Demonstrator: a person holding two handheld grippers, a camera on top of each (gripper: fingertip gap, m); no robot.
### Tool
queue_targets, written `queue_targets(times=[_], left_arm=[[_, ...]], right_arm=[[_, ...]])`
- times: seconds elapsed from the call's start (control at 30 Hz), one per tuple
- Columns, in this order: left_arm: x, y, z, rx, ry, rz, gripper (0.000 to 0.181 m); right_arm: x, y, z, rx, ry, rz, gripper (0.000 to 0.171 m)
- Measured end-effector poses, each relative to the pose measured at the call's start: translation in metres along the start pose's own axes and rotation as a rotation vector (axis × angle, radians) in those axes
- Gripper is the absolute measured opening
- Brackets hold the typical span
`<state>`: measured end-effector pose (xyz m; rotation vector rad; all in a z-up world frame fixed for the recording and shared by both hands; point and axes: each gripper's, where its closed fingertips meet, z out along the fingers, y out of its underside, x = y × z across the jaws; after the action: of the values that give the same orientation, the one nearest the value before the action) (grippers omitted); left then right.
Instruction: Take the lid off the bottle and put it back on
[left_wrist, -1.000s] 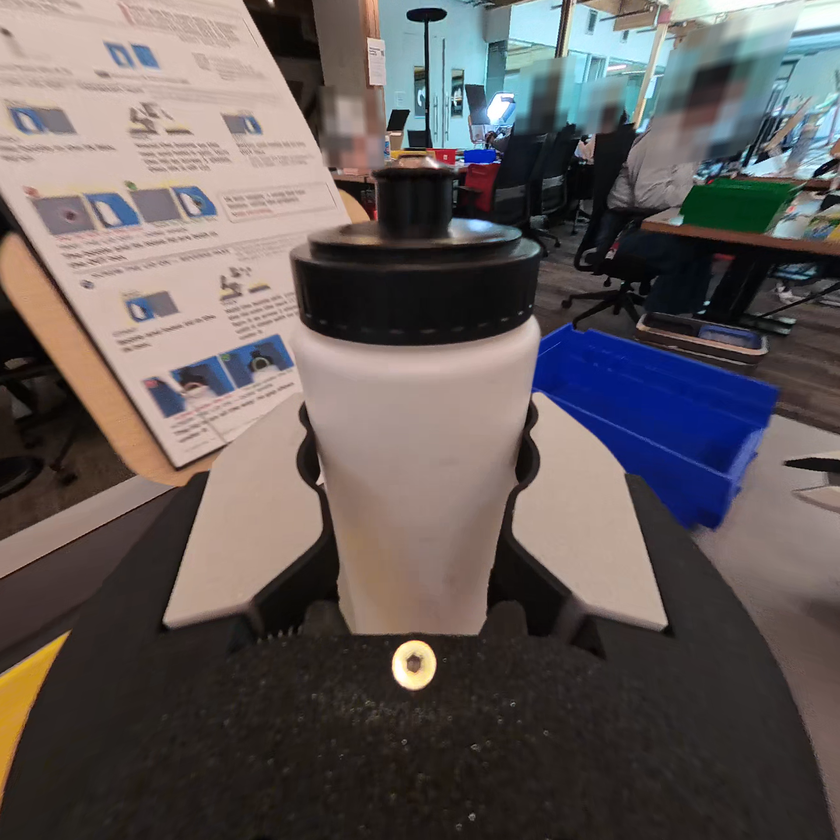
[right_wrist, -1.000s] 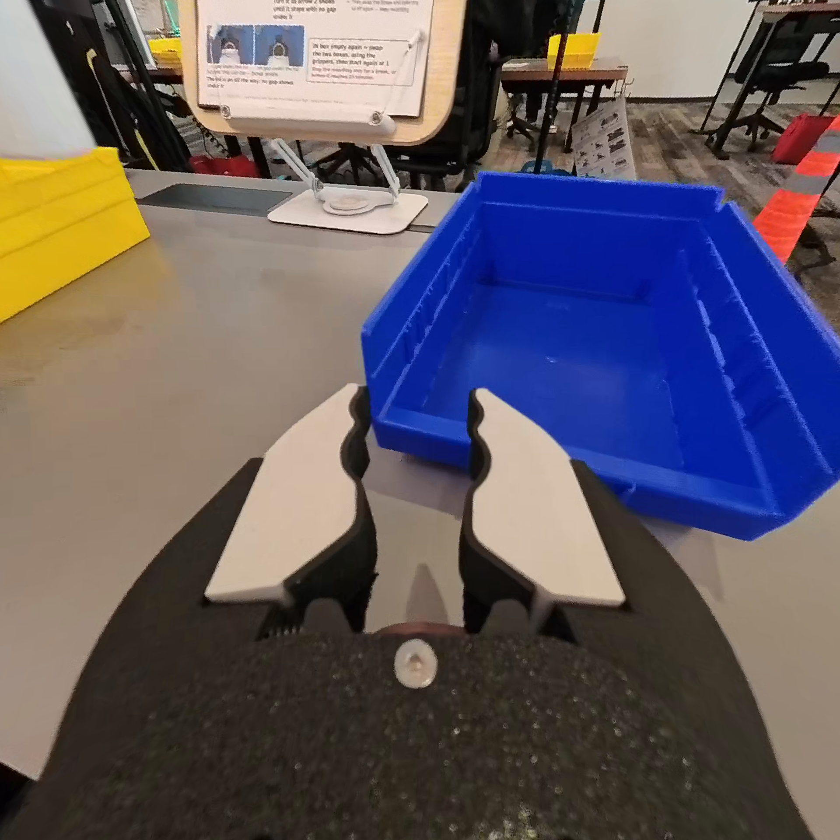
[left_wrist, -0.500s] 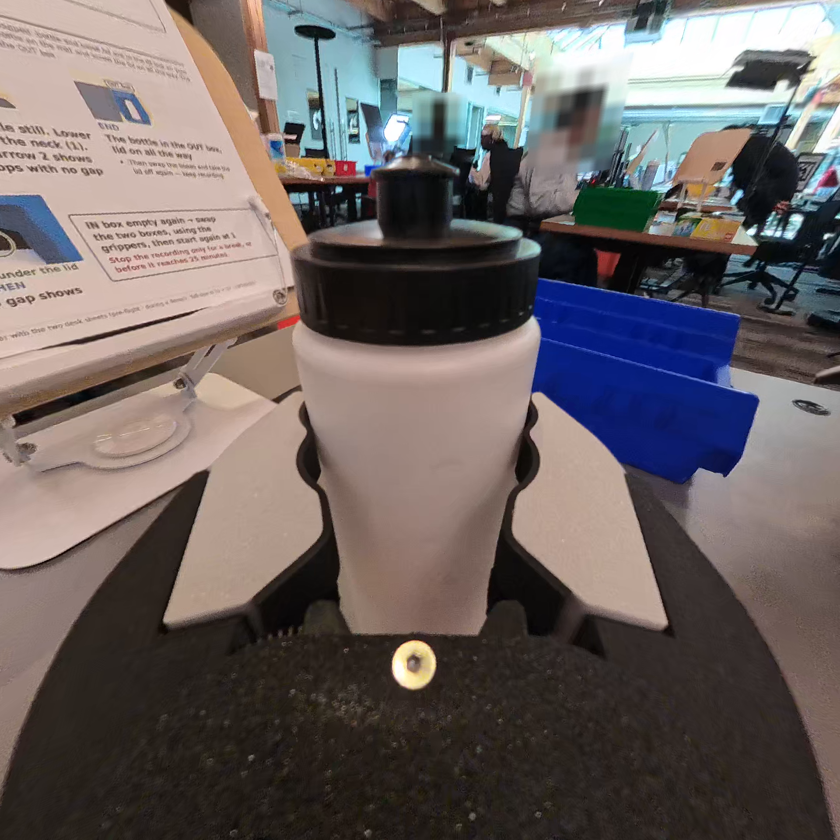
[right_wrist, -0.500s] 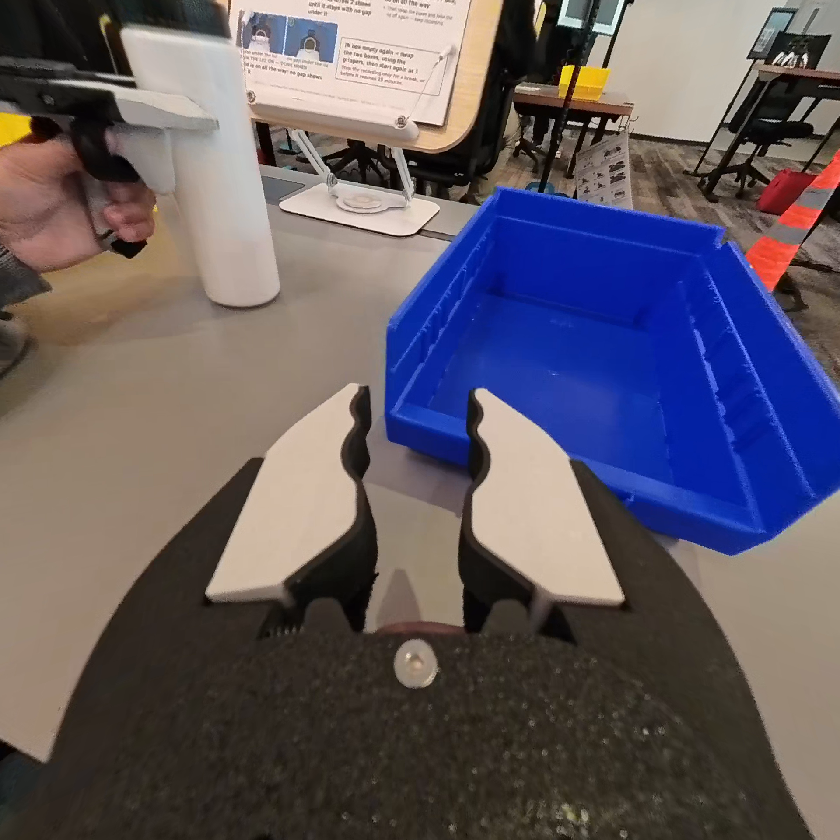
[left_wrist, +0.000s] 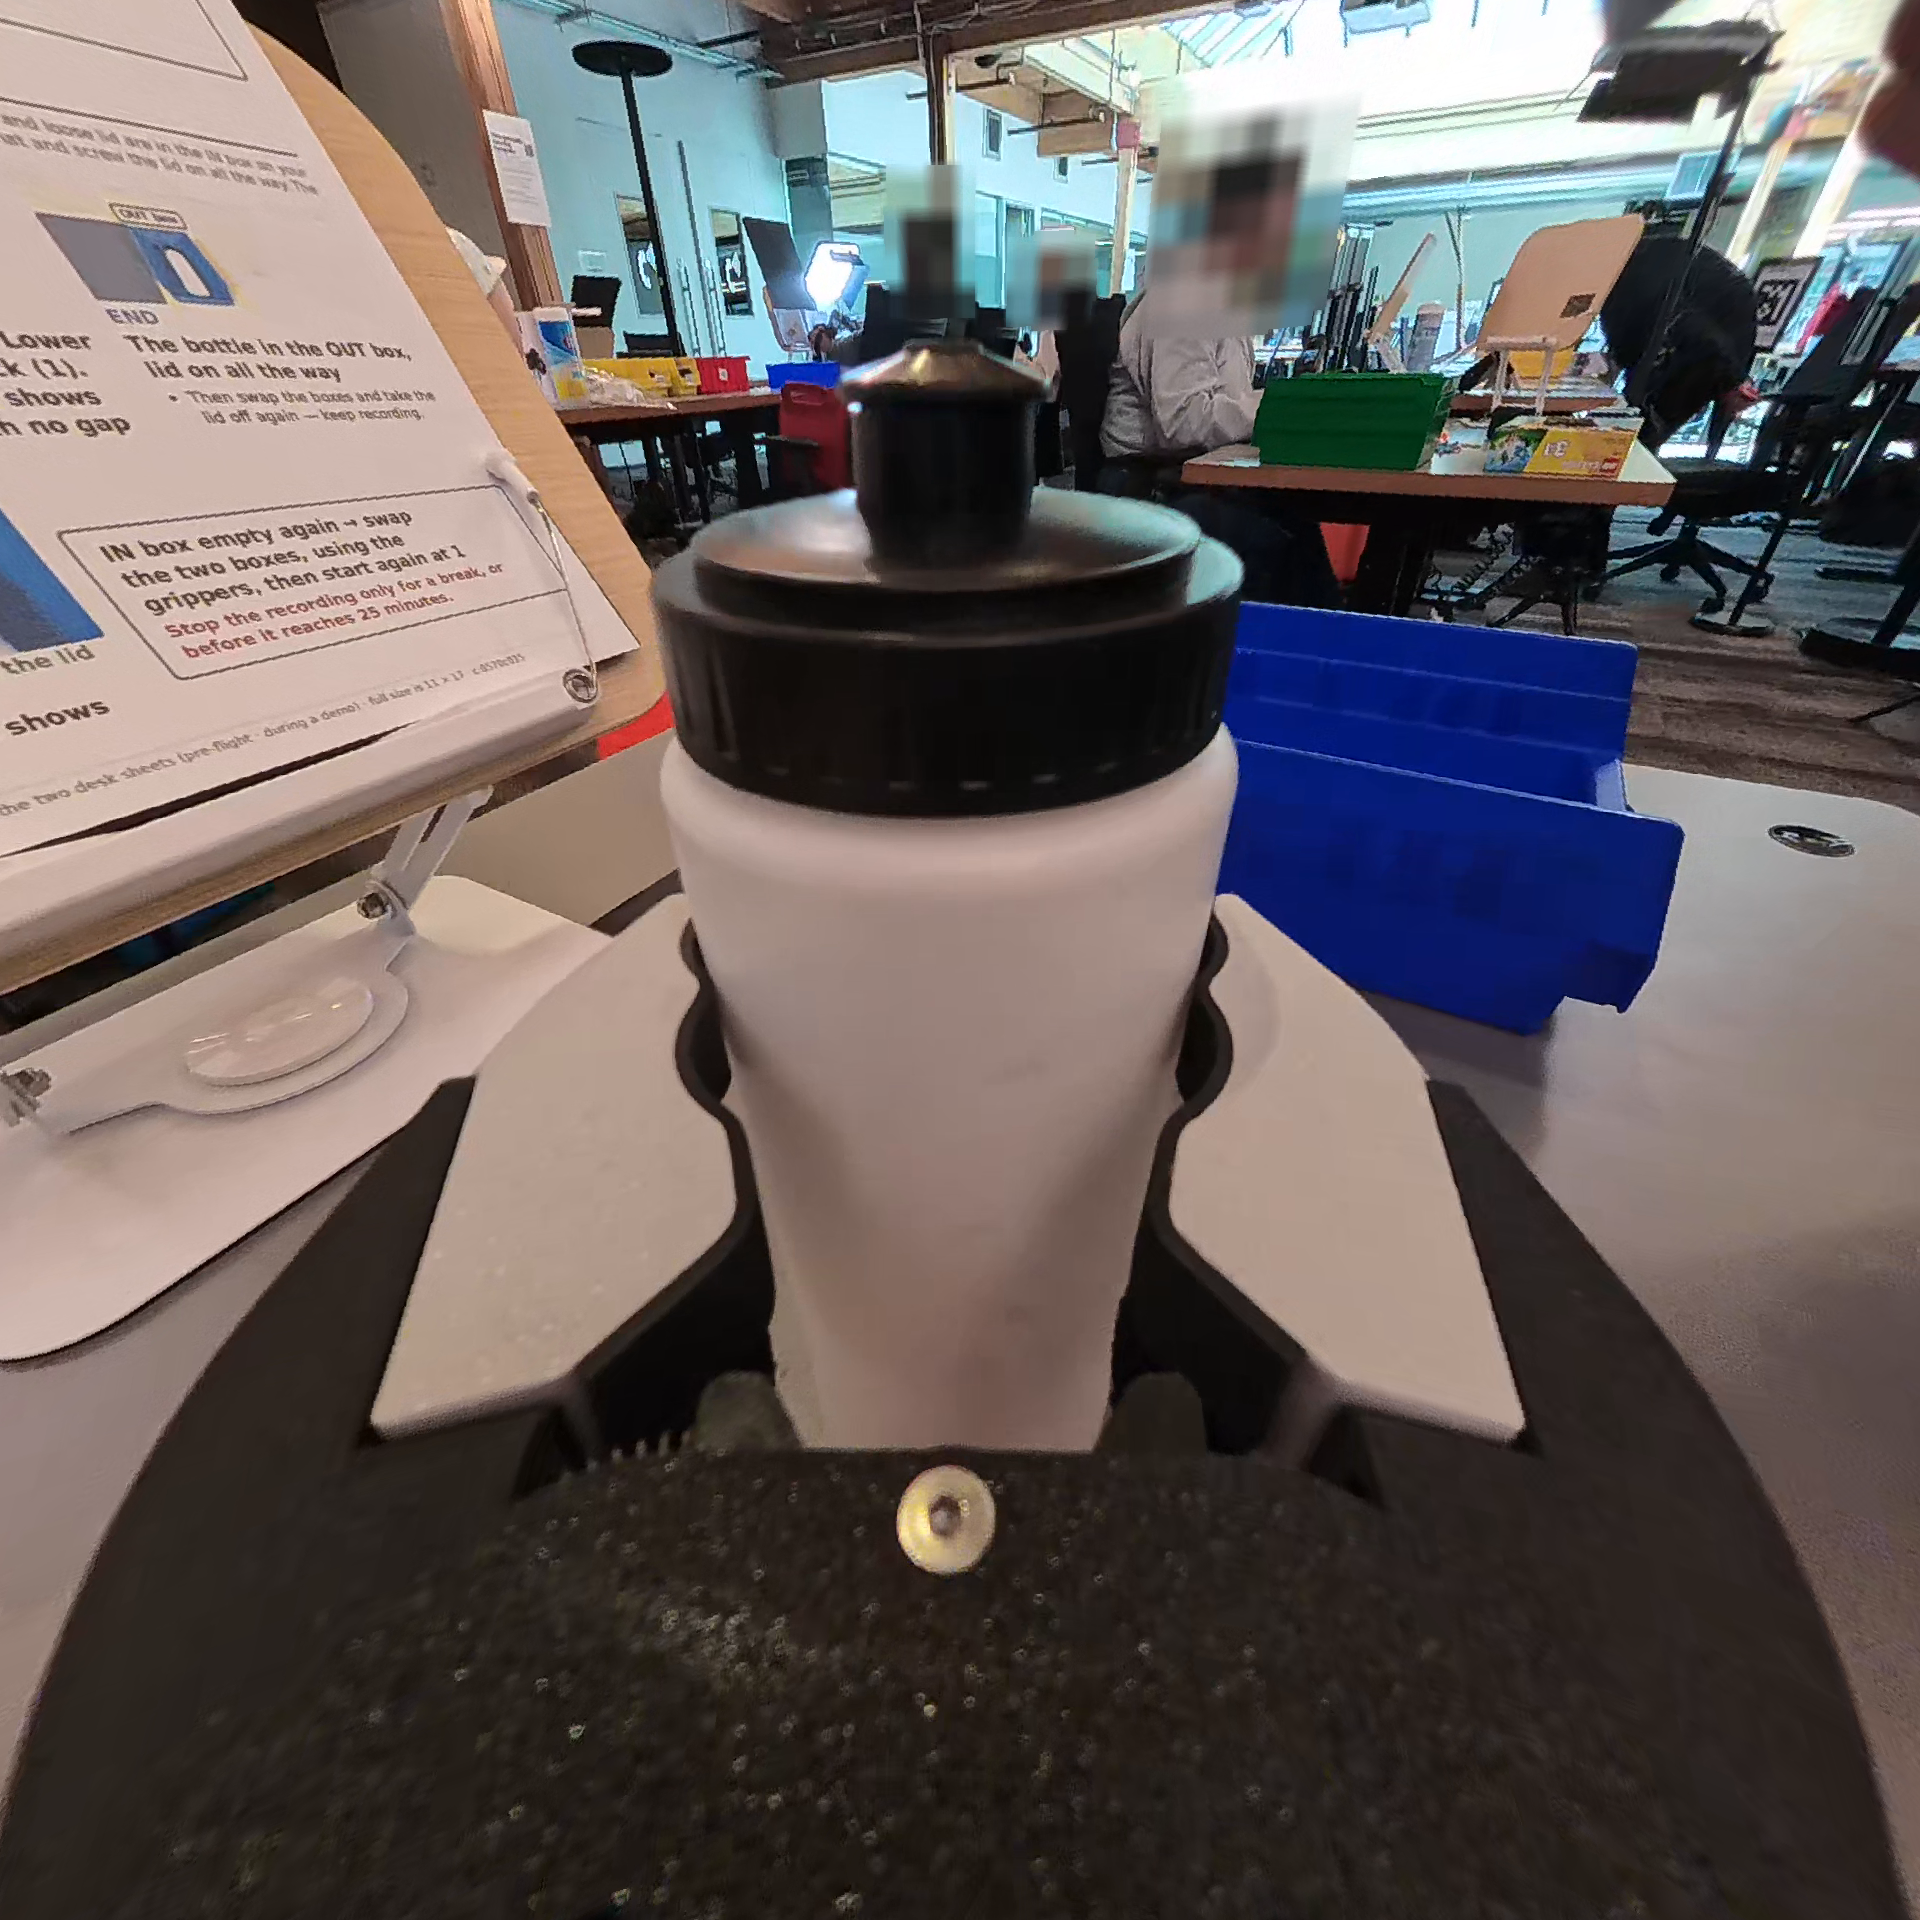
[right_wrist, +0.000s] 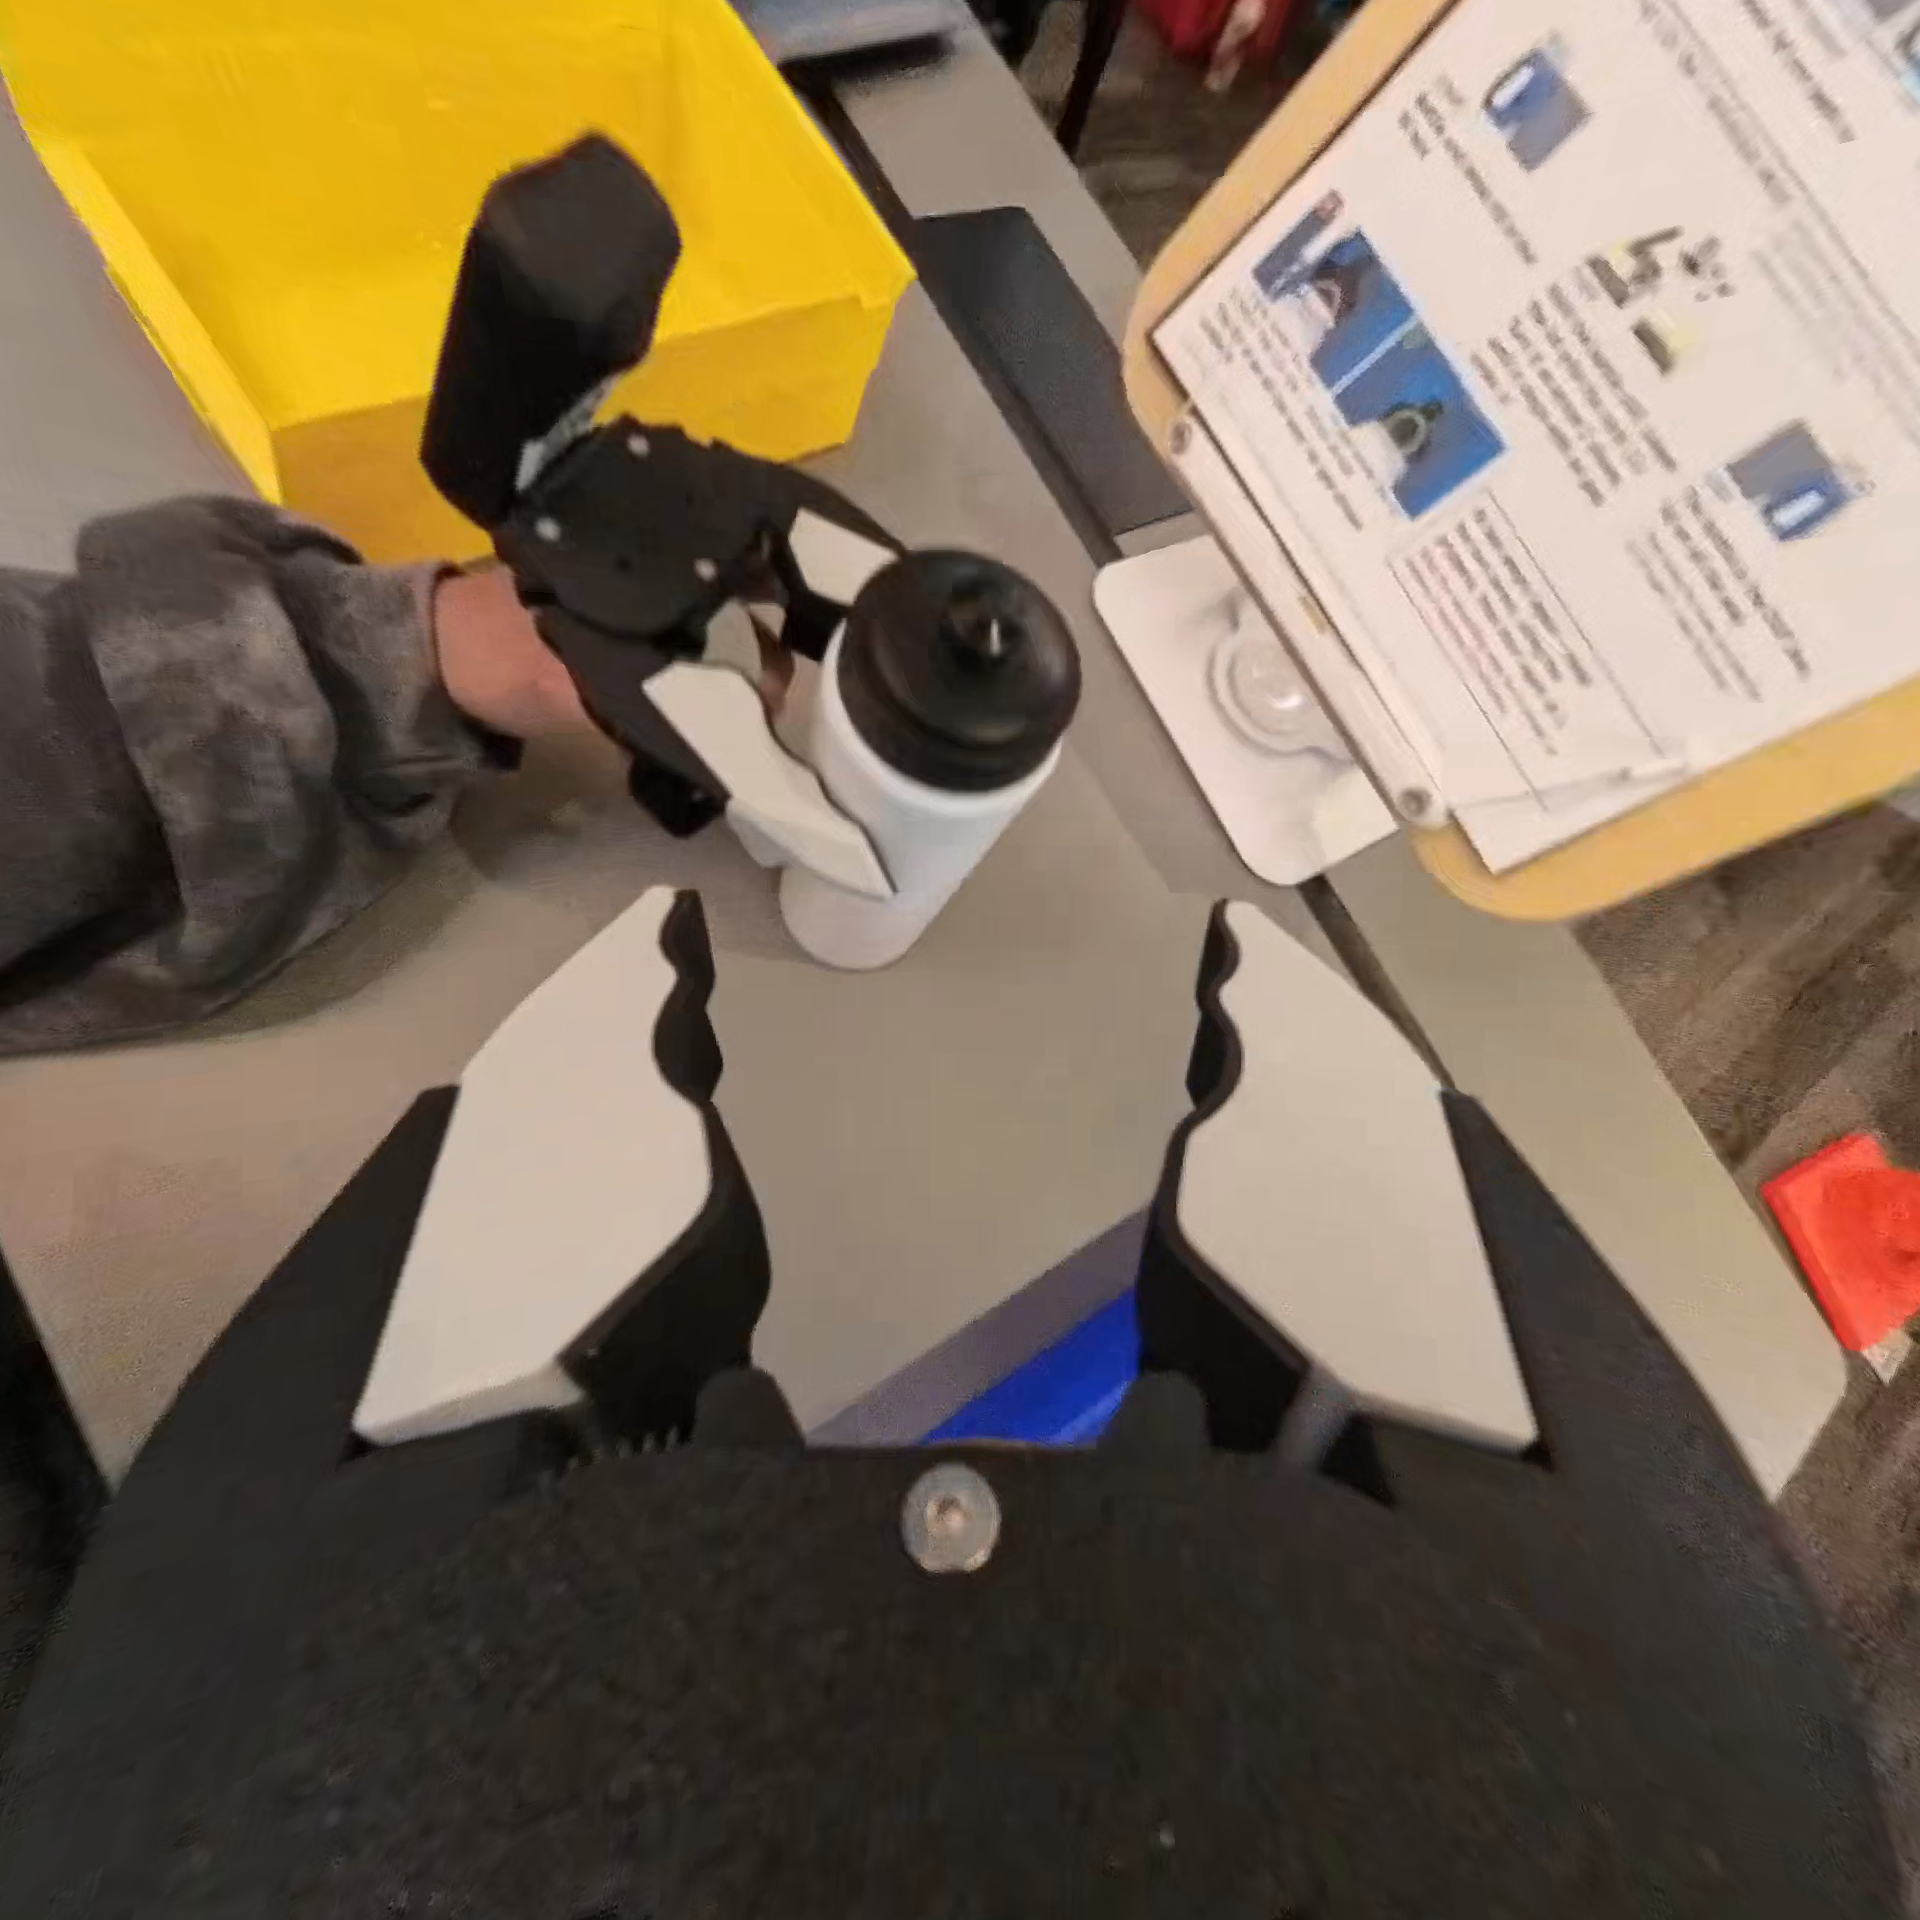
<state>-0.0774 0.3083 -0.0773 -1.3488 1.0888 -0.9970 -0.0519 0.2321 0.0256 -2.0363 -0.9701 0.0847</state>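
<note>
- Grey tabletop (right_wrist: 935, 1132) fills the ground under both of my tools, with an open office of desks and chairs far behind.
- Nearest, my right gripper (right_wrist: 948, 997) now looks steeply down with its white fingers (right_wrist: 582, 1164) spread wide and nothing between them; half a second ago they were nearly together and level over the blue plastic bin (left_wrist: 1434, 831).
- That change suggests I am lining up to come down onto the ribbed black screw lid (right_wrist: 961, 665), which is not yet off.
- Just beyond, my left gripper (left_wrist: 951, 997) is clamped on the white plastic bottle (left_wrist: 956, 1039), which stands upright on the table, as before.
- Farther off sit a yellow plastic bin (right_wrist: 468, 208) and a printed instruction sheet on a wooden stand (right_wrist: 1558, 436).
</note>
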Motion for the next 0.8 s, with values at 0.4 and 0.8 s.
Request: queue_targets(times=[0.4, 0.8], left_arm=[[-0.004, -0.001, -0.001, 0.016, -0.005, -0.028, 0.086], [-0.004, 0.0, -0.001, 0.01, -0.001, -0.018, 0.086]], right_arm=[[0.016, -0.018, 0.098, -0.602, -0.251, -0.023, 0.082], [0.0, -0.013, 0.107, -0.658, -0.269, 0.025, 0.07]])
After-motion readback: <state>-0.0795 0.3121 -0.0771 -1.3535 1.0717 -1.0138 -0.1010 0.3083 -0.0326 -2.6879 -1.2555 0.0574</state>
